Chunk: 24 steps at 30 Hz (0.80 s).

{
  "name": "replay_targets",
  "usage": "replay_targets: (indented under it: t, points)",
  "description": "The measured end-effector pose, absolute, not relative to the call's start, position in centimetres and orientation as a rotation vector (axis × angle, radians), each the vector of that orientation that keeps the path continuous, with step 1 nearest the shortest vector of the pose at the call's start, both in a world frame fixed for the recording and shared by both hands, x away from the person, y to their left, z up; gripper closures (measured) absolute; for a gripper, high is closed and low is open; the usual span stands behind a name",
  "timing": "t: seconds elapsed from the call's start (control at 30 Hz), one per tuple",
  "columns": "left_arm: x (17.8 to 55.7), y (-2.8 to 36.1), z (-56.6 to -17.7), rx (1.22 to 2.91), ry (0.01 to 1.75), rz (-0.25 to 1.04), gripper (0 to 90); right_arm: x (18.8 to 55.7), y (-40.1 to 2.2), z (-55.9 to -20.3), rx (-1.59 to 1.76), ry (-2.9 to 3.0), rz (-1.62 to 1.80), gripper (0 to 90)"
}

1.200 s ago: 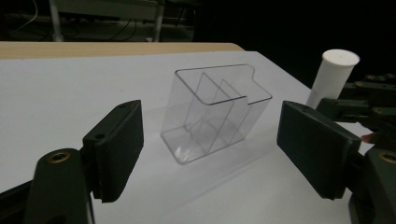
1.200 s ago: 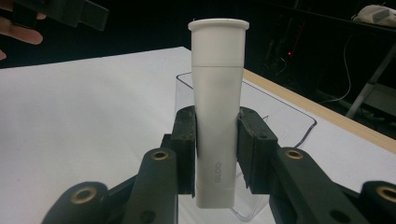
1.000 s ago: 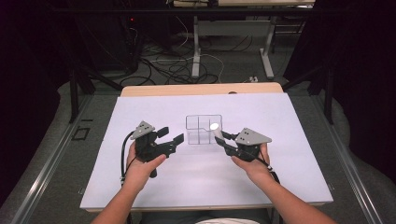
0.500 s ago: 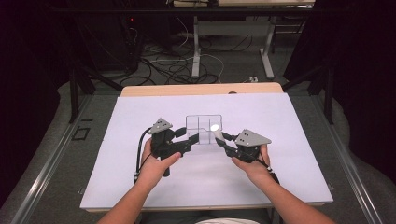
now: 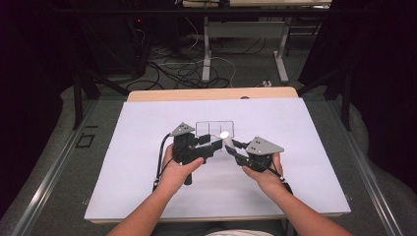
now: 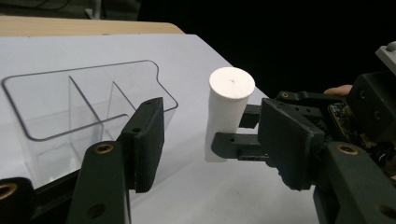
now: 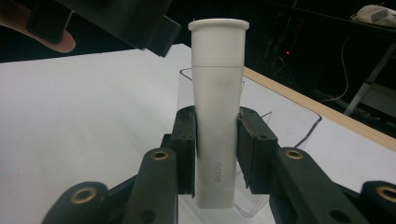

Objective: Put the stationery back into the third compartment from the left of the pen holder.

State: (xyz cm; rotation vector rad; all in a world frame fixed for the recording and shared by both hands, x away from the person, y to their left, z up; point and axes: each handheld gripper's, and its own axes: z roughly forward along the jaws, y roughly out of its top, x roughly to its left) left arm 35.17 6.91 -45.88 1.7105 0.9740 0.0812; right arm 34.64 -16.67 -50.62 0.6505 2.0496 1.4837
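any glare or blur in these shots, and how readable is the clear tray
High view: the white tube's cap blows out to a bright spot, and the clear tray shows as thin outlines on the white table. Left gripper view: tray rim and dividers crisp, near jaws soft. Right gripper view: the tube is sharp in the right gripper, the dark background dim and soft.

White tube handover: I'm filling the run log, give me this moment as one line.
right gripper: shut on white tube, upright | left gripper: open, beside tube | clear divided tray: on table, empty
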Motion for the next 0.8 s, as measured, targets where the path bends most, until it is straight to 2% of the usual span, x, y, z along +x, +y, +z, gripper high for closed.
replay_targets:
  t: [0.27, 0.63, 0.8]
  points:
    - [35.5, 5.0, -46.4, 1.735, 0.963, 0.057, 46.7, 34.6, -16.5, -50.6, 0.658, 2.054, 1.512, 70.4]
    - [35.8, 4.2, -46.7, 1.729, 0.992, 0.042, 62.3, 34.4, -16.4, -50.6, 0.675, 2.058, 1.534, 70.3]
    - [36.0, 4.3, -46.6, 1.720, 1.014, 0.027, 65.9, 34.4, -16.4, -50.6, 0.675, 2.053, 1.542, 70.3]
